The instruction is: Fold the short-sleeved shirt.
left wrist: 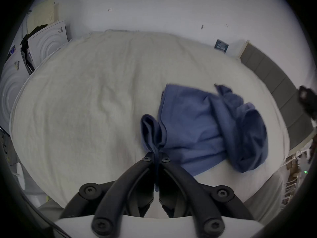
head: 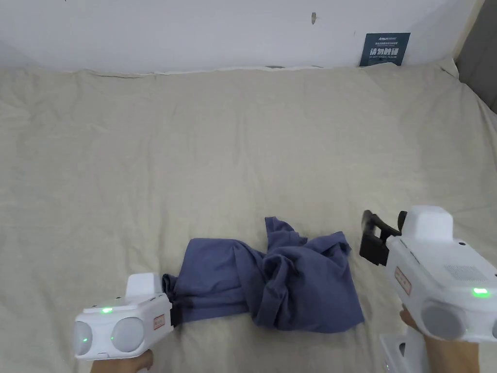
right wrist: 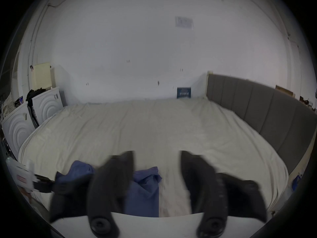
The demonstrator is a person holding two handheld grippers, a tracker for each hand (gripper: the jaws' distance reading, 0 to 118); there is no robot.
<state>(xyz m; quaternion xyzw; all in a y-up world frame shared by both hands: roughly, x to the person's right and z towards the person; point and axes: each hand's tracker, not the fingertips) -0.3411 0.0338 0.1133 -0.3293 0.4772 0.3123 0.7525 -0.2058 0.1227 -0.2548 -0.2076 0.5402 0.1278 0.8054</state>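
Your left gripper [left wrist: 157, 157] has its jaws closed on the blue shirt's [head: 291, 286] edge; your right gripper [head: 376, 238], jaws spread wide and holding nothing, hovers just beside the shirt, over the bed [head: 242, 145].

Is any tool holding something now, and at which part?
The left tool pinches the blue shirt at a bunched edge on its left end. The right tool is open and holds nothing.

A wide bed [head: 242, 145] covered by a wrinkled cream sheet [right wrist: 154, 130] is set against a scuffed white wall [head: 194, 29]. A grey padded headboard [right wrist: 257, 107] is seen along one side, and white ribbed panels [right wrist: 46, 104] are stacked at the other.
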